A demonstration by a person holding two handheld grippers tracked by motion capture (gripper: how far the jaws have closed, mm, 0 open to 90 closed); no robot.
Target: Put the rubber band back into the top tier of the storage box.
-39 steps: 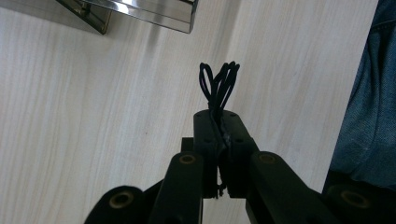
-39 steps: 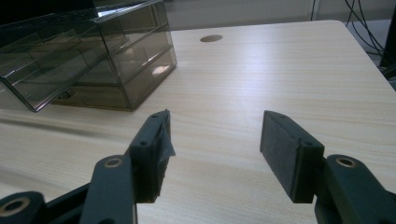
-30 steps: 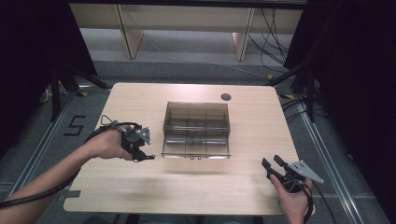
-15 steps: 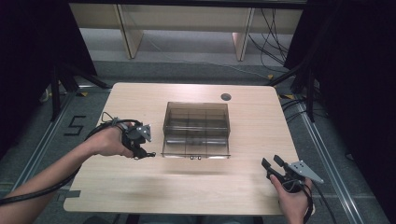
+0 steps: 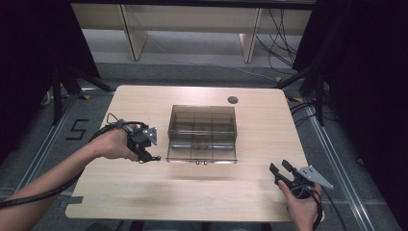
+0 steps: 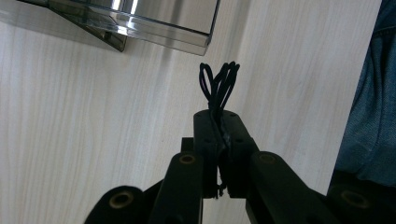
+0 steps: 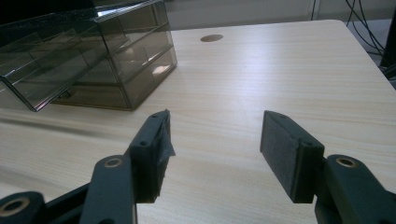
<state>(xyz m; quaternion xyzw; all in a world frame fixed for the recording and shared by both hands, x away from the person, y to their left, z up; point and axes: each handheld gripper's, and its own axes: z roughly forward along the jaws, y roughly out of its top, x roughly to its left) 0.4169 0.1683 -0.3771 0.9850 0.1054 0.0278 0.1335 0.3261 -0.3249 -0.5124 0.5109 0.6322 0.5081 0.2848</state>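
My left gripper (image 5: 146, 147) sits at the left side of the table (image 5: 144, 192), just left of the smoky clear drawer box (image 5: 202, 132) that stands near the middle of it. Its jaws are clamped tight on a small bundle of thin black elastic bands (image 6: 218, 84) — in the left gripper view the loops stick up past the pad tips, pinched between the two pads, with the pale wood behind them and a lower corner of the box at the top left. The bands hang clear of the box; the gap between them looks small, but I cannot tell how small.

My right gripper (image 5: 281, 168) rests near the front right corner of the table, well apart from the box, its jaws spread wide with nothing between them — bare tabletop shows between the pads in the right gripper view (image 7: 215, 140). From there the box lies to the far left, its stacked drawers closed, and a round grey grommet (image 5: 233, 100) sits in the tabletop beyond the box, to its right.
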